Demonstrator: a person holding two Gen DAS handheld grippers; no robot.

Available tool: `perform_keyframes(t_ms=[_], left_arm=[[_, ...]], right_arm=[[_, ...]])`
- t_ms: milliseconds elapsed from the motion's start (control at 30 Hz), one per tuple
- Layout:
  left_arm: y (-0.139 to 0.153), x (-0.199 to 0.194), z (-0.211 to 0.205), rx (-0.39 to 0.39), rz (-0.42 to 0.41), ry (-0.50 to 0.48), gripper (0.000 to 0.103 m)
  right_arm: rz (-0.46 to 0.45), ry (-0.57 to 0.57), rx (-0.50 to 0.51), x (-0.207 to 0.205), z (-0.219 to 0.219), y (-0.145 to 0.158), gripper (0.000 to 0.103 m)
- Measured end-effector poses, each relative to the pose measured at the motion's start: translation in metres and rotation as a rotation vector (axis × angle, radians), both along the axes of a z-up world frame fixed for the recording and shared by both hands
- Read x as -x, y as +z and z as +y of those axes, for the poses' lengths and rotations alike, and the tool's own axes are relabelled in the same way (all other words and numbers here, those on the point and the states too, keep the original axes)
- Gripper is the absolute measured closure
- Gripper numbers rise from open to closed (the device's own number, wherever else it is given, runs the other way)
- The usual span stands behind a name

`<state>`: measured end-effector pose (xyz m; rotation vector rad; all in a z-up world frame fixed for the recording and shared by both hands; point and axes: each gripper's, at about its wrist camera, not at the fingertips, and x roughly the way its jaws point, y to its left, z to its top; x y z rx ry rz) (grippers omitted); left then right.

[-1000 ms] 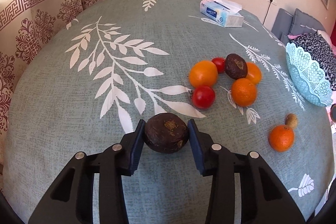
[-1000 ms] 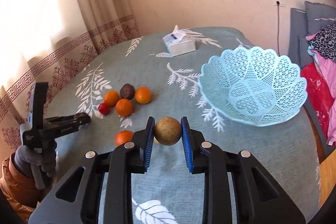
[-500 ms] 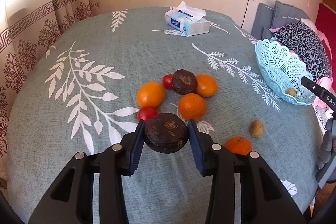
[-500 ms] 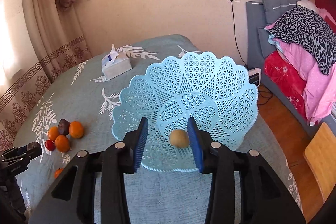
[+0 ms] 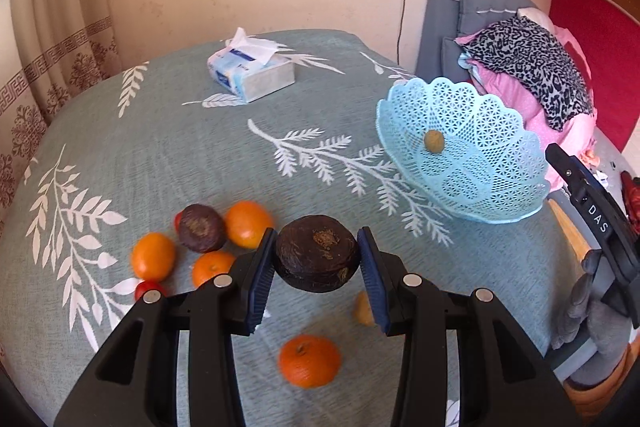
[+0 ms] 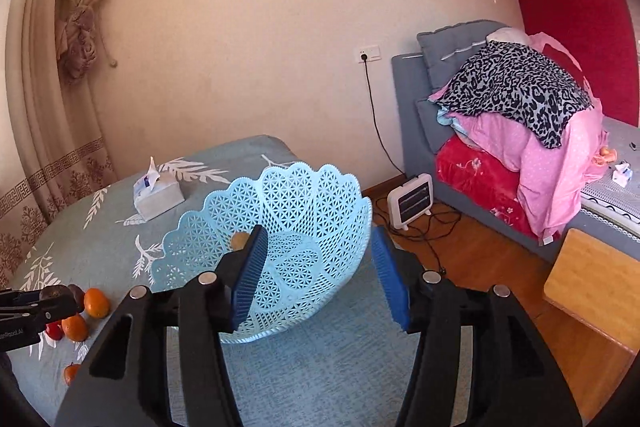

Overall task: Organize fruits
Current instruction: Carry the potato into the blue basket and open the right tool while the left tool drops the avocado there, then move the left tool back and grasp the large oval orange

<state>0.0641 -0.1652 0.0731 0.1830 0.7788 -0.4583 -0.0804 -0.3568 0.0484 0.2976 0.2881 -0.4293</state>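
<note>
My left gripper (image 5: 317,269) is clamped on a dark brown, round, rough-skinned fruit (image 5: 316,253), held clear above the counter (image 5: 168,131), which wears a grey-green cloth printed with white leaf sprays. Beyond the left finger lies a loose cluster: a second dark brown fruit (image 5: 201,227) with an orange mandarin (image 5: 248,224) touching its right side, another mandarin (image 5: 153,255) to its left, a third (image 5: 212,267) nearer to me, and a small red tomato (image 5: 149,289) half hidden by the finger. Closer in, a lone orange mandarin (image 5: 310,366) sits between the gripper's arms, and a small tan fruit (image 5: 362,309) peeks out just beside the right finger's blue pad. To the far right stands the light blue, lace-patterned plastic basket (image 5: 492,163) with scalloped rim, near the counter's right edge, and one small tan round fruit (image 5: 434,141) rests inside it on the far left slope. My right gripper (image 6: 320,273) hangs spread wide and empty just in front of that basket (image 6: 304,203); in its view the tan fruit (image 6: 240,239) shows partly behind the left finger. A white and blue tissue box (image 5: 251,75) sits at the far side of the counter. From the left view the right gripper's black body (image 5: 592,211) shows at the right edge, gripped by a grey-gloved hand (image 5: 596,311).
</note>
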Motion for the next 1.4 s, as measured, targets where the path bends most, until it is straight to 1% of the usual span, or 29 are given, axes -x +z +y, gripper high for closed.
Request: perform_keyframes(t_ms=[33, 133, 300, 433, 567, 600, 633, 667, 700, 767, 833, 1033, 1133, 1300, 1400], left_arm=[[0.001, -0.002, -0.009, 0.004, -0.001, -0.018, 0.062], [0.001, -0.008, -0.034, 0.015, 0.008, -0.062, 0.062], [-0.001, -0.017, -0.070, 0.015, 0.027, -0.118, 0.062], [-0.004, -0.017, -0.091, 0.010, 0.028, -0.149, 0.062], [-0.004, -0.017, -0.106, 0.021, 0.037, -0.176, 0.061], [-0.003, -0.017, -0.108, 0.024, 0.030, -0.181, 0.055], [-0.001, -0.016, -0.110, 0.023, 0.022, -0.183, 0.033], [0.000, -0.016, -0.109, 0.023, 0.011, -0.175, 0.023], [0.001, -0.018, -0.106, 0.026, -0.008, -0.154, 0.019], [0.004, -0.021, -0.098, 0.033, -0.007, -0.138, 0.019], [0.007, -0.026, -0.087, 0.040, -0.007, -0.102, 0.019], [0.018, -0.034, -0.055, 0.049, -0.030, -0.019, 0.019], [0.025, -0.032, -0.038, 0.041, -0.051, 0.013, 0.016], [0.031, -0.032, -0.003, 0.019, -0.086, 0.073, 0.016], [0.031, -0.033, 0.021, 0.005, -0.084, 0.115, 0.016]], right_arm=[[-0.009, -0.009, 0.003, 0.002, 0.000, 0.000, 0.042], [-0.020, -0.018, 0.005, 0.005, -0.001, 0.000, 0.041], [-0.021, -0.021, -0.032, 0.007, -0.008, -0.003, 0.040], [-0.020, -0.020, -0.045, 0.007, -0.010, -0.003, 0.040], [-0.021, -0.021, -0.052, 0.006, -0.009, -0.005, 0.040], [-0.022, -0.022, -0.055, 0.007, -0.010, -0.005, 0.040], [-0.023, -0.024, -0.059, 0.007, -0.011, -0.005, 0.040], [-0.022, -0.031, -0.063, 0.007, -0.011, -0.005, 0.039], [-0.025, -0.033, -0.071, 0.007, -0.013, -0.005, 0.036], [-0.025, -0.033, -0.074, 0.007, -0.013, -0.006, 0.036], [-0.025, -0.034, -0.070, 0.007, -0.013, -0.006, 0.036], [-0.022, -0.037, -0.066, 0.006, -0.013, -0.007, 0.036], [-0.020, -0.037, -0.058, 0.006, -0.010, -0.006, 0.036], [-0.015, -0.041, -0.050, 0.005, -0.009, -0.006, 0.036], [-0.010, -0.044, -0.046, 0.003, -0.008, -0.006, 0.036]])
